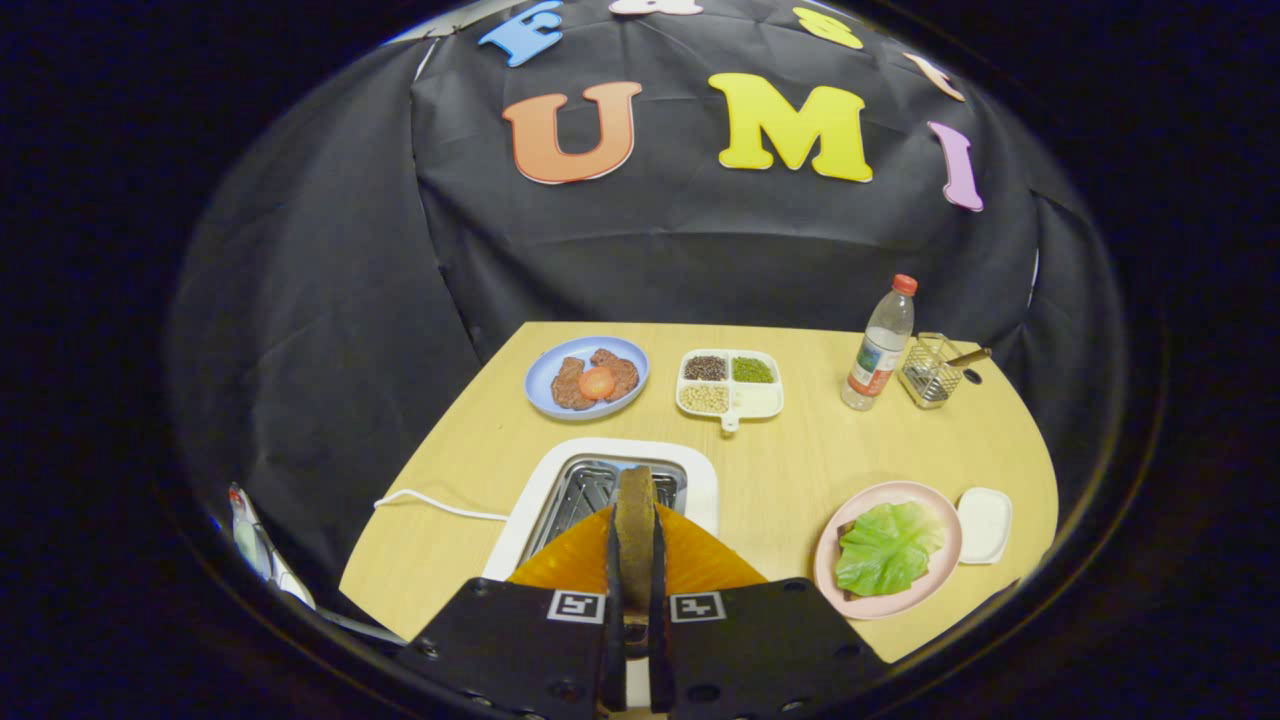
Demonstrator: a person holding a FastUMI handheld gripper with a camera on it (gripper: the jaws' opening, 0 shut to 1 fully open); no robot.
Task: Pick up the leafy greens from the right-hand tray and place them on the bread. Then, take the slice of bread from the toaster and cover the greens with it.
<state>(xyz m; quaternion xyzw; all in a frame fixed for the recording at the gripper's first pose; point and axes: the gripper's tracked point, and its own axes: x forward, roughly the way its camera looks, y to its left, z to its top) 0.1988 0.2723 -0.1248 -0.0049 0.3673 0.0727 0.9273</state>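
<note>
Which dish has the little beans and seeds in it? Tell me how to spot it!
Find the wooden table, then look at its far side, beyond the toaster and the gripper squeezing a bread slice. The white divided dish sits between a blue plate and a water bottle. It alone has four compartments.

Looks like a staged demo booth dressed up as a kitchen, not a real one. Black cloth wall (pixel 700 250) hangs behind a small wooden table (pixel 780 470) set with a white toaster (pixel 540 500), a divided dish of beans (pixel 729 383), a water bottle (pixel 879 345) and plates of food.
</note>
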